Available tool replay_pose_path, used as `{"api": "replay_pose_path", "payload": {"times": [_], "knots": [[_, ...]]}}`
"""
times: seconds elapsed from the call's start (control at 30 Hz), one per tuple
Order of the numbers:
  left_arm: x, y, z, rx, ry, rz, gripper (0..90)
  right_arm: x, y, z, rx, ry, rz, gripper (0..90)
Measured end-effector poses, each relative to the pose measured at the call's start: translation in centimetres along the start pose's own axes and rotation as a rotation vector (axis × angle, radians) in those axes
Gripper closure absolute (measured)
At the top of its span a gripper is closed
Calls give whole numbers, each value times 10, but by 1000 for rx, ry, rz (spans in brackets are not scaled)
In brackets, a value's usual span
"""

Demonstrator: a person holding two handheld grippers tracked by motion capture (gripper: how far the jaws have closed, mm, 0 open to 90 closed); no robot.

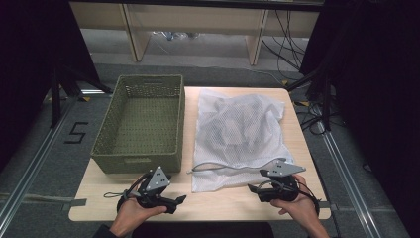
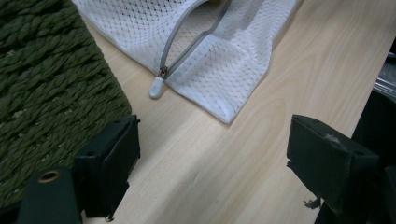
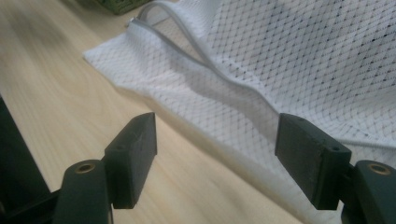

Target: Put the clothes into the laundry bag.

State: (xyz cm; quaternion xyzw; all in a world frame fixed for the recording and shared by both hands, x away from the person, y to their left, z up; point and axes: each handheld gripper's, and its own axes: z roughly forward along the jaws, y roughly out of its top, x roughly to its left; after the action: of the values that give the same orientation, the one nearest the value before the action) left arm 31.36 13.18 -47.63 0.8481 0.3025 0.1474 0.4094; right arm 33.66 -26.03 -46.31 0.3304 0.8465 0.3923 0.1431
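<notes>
Lying flat on the wooden table (image 1: 233, 203), a white mesh laundry bag (image 1: 237, 134) sat just right of a green woven basket (image 1: 141, 124), its grey zipper (image 2: 187, 44) partly undone. Left gripper (image 1: 179, 200) and right gripper (image 1: 253, 189) hovered near the bag's front edge, jaws spread wide, holding nothing.

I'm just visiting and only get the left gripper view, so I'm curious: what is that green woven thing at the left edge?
Observer: That is one wall of a green basket, open on top, with nothing in it.
Operator: And the white netting?
Observer: It is a mesh bag lying flat on the table, with something pale bundled inside.
Operator: Where is the other gripper?
Observer: The right gripper is near the bag's near right corner, jaws open, gripping nothing.
</notes>
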Motion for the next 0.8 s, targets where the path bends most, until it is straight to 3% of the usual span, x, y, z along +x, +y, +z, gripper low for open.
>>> {"api": "replay_pose_path", "payload": {"times": [0.1,0.13,0.2,0.43,0.63,0.8], "knots": [[-2,1,-4,-31,11,-13,171,6,-5,-3,12,-3,-22,302],[0,2,-6,-16,33,16,171,8,-6,-4,18,-5,-12,302],[-2,2,-7,-5,36,31,171,9,-9,-5,19,-4,-18,301],[-6,4,0,6,12,64,172,8,-11,-5,28,-28,-31,302],[-4,5,0,4,28,60,173,9,-11,-5,27,-32,-36,302],[-4,5,1,3,16,49,173,8,-12,-5,32,-26,-31,302]]}}
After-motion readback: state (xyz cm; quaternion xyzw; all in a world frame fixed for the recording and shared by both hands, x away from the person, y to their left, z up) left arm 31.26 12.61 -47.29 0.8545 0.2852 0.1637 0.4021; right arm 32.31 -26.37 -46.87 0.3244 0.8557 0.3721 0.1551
